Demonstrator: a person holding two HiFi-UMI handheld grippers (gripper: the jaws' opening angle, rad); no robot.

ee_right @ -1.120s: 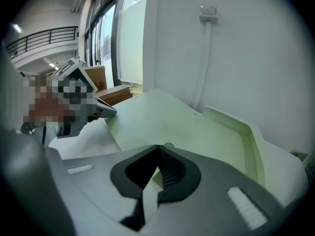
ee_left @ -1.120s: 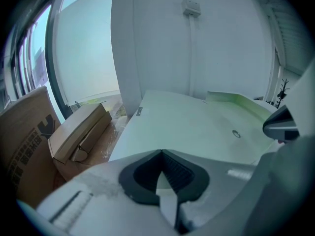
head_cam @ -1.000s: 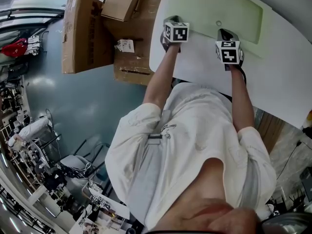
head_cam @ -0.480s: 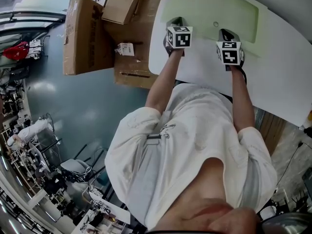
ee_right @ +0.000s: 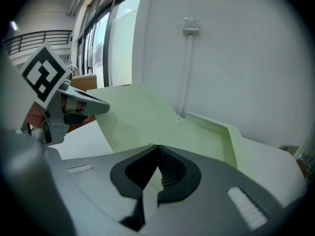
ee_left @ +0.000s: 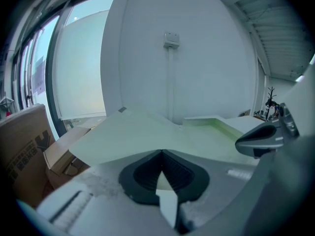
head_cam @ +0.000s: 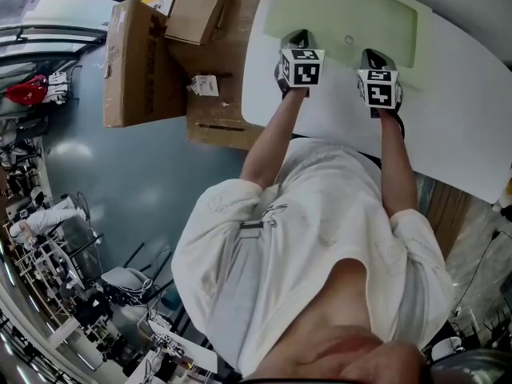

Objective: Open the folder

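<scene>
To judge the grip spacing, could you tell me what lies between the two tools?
In the head view, only the near edge of the folder and bare white table lie between the left tool and the right tool.

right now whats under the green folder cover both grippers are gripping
Beneath the cover, only a strip of the folder's lower leaf shows at its right, on the white table. The rest is covered; any contents cannot be seen.

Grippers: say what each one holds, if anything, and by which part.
Both the left gripper and the right gripper pinch the green folder by the near edge of its top cover, which is lifted.
</scene>
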